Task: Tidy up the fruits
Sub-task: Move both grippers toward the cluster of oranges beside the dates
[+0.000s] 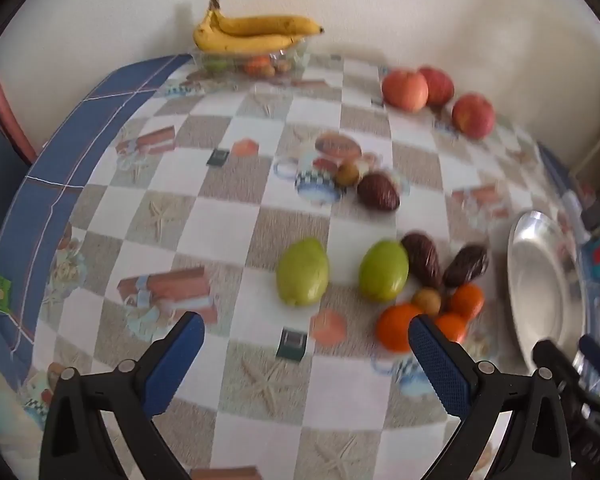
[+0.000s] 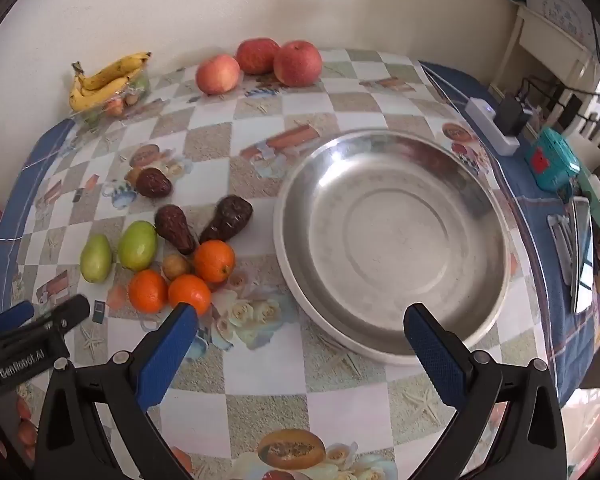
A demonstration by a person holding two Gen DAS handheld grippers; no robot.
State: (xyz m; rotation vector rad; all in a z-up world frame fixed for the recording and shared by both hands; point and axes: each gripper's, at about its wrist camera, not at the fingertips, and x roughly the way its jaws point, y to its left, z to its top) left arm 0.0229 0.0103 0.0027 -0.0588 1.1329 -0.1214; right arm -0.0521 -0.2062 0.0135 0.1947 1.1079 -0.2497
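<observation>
Loose fruit lies on the checked tablecloth: two green fruits, three oranges, three dark brown scaly fruits, and small brown round fruits. Three red apples sit at the back. An empty steel bowl stands to the right of the fruit. My left gripper is open and empty, just short of the green fruits. My right gripper is open and empty over the bowl's near rim.
A clear tub with bananas on top stands at the back left by the wall. A power strip, a teal box and a phone lie along the table's right edge. The left gripper shows in the right wrist view.
</observation>
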